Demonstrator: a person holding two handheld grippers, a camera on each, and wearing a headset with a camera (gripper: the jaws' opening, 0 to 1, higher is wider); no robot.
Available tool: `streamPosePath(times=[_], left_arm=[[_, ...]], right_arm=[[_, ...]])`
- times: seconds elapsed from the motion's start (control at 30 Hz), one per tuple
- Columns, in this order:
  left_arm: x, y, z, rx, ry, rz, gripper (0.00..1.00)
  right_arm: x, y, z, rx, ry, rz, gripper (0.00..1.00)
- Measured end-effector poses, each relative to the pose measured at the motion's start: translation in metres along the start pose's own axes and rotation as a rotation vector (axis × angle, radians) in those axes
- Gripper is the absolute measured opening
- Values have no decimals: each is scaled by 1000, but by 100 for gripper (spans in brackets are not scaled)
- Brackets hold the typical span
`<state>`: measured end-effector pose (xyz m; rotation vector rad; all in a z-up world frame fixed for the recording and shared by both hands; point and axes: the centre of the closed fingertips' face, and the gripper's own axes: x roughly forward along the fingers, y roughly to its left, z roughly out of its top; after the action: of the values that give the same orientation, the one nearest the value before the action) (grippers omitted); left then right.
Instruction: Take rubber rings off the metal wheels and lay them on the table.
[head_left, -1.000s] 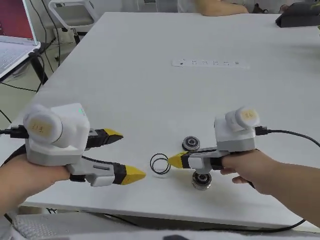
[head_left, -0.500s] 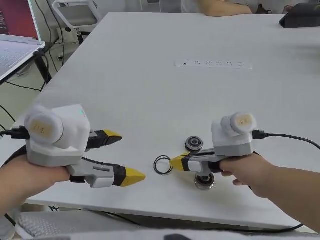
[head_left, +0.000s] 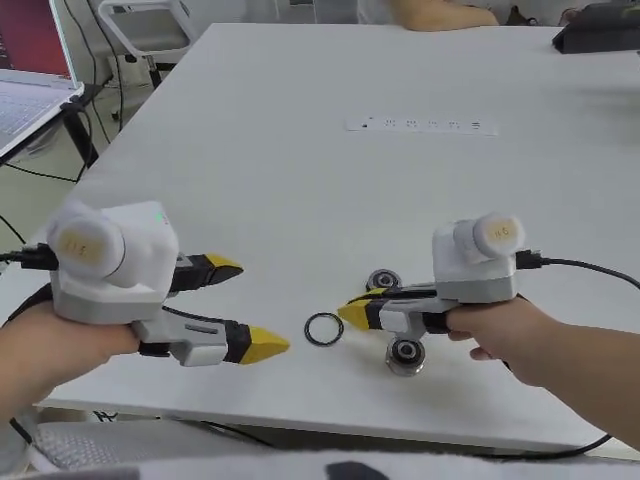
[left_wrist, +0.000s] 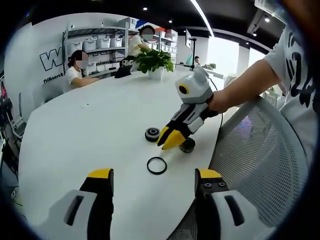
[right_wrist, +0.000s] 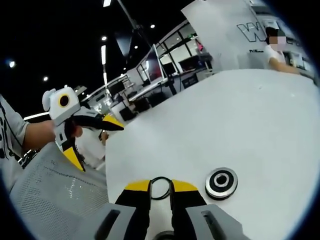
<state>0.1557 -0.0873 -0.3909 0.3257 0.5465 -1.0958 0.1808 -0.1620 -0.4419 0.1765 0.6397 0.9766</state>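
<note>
Black rubber ring (head_left: 323, 329) lies flat on the white bench (head_left: 300, 150), near the front edge and free of both wheels. Just right of the ring the right claw (head_left: 352, 315) hangs low over the bench. Its yellow tips point at the ring and stop just short of it. Its jaws are nearly together with a slim gap between them, and they grip nothing. The right hand (head_left: 500, 335) behind it is held level, with the forearm coming in from the right. One round metal wheel (head_left: 382, 281) sits beyond the ring, partly hidden behind that claw's body. A second metal wheel (head_left: 405, 354) lies under the claw, to the ring's right and nearer the bench edge. Left of the ring and well apart from it, the left claw (head_left: 250, 305) is held level above the bench edge. Its jaws are spread wide and aimed toward the ring, with the left hand (head_left: 60, 350) wrapped around its grip.
</note>
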Motion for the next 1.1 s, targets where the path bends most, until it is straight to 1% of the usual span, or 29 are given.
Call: streamPosePath(times=[0.1,0.2,0.27,0.33,0.43,0.5,0.67,0.73,0.93,1.1], left_arm=[[1,2,2,-2,0,-2,63],[3,3,6,-3,-6,-3,63],[4,4,10,2,-9,-3,63],[6,5,13,6,-10,-6,63],[8,7,17,13,-14,-8,62],[11,8,20,17,-14,-11,62],[17,8,28,32,-17,-20,62],[20,8,32,36,-20,-24,62],[32,8,41,47,-22,-37,62],[43,9,48,48,-28,-43,61]], right_arm=[[-7,2,6,-33,-15,-6,15],[-13,2,13,-43,-34,-10,16],[-18,-3,15,-44,-51,-16,16],[-21,-4,18,-50,-57,-19,17],[-27,-7,17,-64,-57,-30,19],[-32,-12,14,-72,-57,-38,19],[-42,-17,15,-82,-74,-57,19],[-46,-19,16,-89,-76,-69,20],[-58,-29,17,-114,-84,-105,23],[-63,-37,15,-132,-74,-135,25]])
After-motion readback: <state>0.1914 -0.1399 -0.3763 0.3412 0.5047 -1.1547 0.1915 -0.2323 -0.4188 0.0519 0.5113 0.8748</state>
